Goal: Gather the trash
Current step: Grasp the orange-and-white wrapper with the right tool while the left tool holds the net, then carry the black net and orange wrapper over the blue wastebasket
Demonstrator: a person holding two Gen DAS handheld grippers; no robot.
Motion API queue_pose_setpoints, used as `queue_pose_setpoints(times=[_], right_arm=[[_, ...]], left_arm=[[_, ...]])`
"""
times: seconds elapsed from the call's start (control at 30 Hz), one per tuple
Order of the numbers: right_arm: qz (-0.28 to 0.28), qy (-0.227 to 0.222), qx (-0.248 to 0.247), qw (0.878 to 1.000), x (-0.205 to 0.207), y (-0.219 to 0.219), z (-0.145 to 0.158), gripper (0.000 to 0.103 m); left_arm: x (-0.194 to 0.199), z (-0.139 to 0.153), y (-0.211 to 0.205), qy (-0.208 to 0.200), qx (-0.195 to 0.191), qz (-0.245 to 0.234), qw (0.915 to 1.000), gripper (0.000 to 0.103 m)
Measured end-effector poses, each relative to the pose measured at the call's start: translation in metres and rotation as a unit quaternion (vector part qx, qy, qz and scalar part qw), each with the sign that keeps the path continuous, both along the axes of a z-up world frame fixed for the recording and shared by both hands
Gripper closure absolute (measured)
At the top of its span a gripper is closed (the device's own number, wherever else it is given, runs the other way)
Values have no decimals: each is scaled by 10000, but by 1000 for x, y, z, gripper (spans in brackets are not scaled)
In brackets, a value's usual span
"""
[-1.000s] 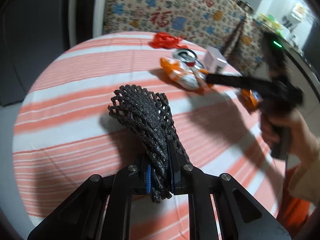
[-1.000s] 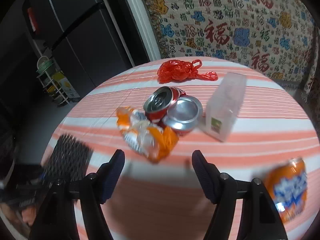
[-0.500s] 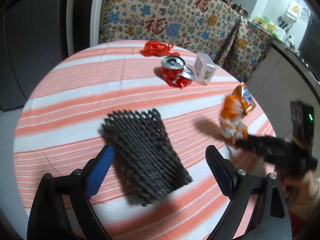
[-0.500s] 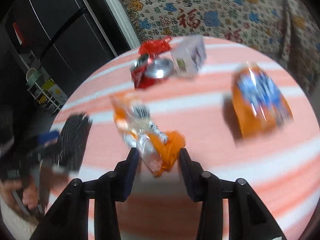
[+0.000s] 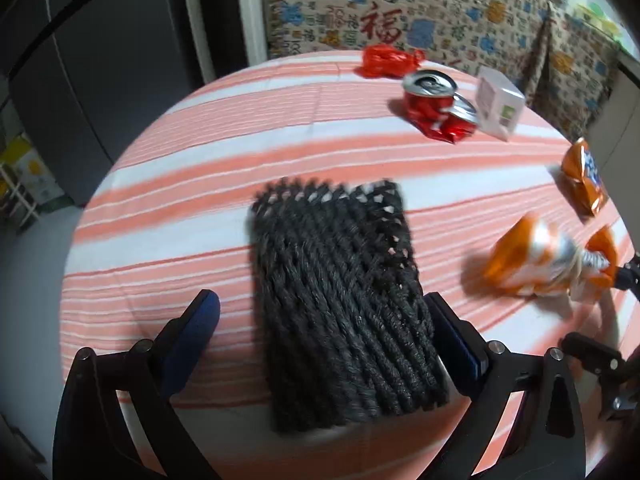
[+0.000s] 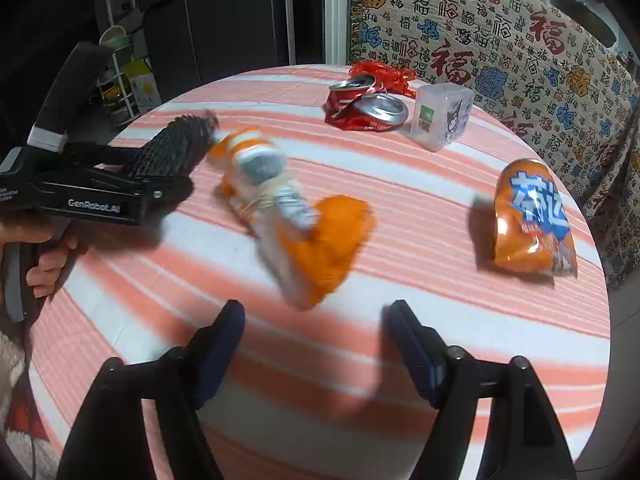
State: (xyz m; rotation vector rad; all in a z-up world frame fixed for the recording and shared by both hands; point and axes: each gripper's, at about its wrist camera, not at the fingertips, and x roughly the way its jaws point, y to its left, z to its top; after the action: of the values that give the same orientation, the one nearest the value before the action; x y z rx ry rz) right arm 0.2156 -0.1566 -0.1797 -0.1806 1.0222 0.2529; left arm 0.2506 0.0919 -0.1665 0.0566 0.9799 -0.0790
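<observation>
A black foam net (image 5: 340, 300) lies flat on the striped round table (image 5: 180, 160), between the fingers of my left gripper (image 5: 320, 308). Its jaws are opening and the pads stand clear of the net. A crumpled orange and silver wrapper (image 6: 296, 216) lies loose just ahead of my right gripper (image 6: 314, 314), whose jaws are opening with nothing between them. In the left wrist view the wrapper (image 5: 548, 264) sits right of the net. Farther off are an orange chip bag (image 6: 532, 220), crushed red cans (image 6: 364, 108) and a red plastic bag (image 6: 384, 74).
A small white box (image 6: 440, 116) stands beside the cans. A patterned cloth (image 6: 500, 40) hangs behind the table and a dark fridge (image 6: 240, 20) stands at the back left. A hand (image 6: 44, 260) grips the left tool at the table's left edge.
The left gripper let go of the black net, which now lies flat. The right gripper pulled the orange wrapper away from the cans toward the near side and released it.
</observation>
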Motion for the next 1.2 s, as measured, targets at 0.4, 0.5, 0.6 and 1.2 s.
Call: queue_pose_setpoints(times=[0.4, 0.5, 0.6, 1.2], right_arm=[[1267, -13, -121, 9919, 11, 17, 44, 24], [1647, 135, -184, 9861, 15, 31, 49, 24], [2017, 210, -443, 9782, 18, 47, 44, 24], [669, 675, 519, 9941, 19, 14, 45, 54]], left_arm=[[-4, 1, 0, 75, -30, -371, 9993, 5], [-6, 3, 0, 90, -45, -418, 9991, 8], [-6, 2, -1, 72, -49, -431, 9990, 8], [-8, 21, 1, -149, -1125, -548, 9920, 88]])
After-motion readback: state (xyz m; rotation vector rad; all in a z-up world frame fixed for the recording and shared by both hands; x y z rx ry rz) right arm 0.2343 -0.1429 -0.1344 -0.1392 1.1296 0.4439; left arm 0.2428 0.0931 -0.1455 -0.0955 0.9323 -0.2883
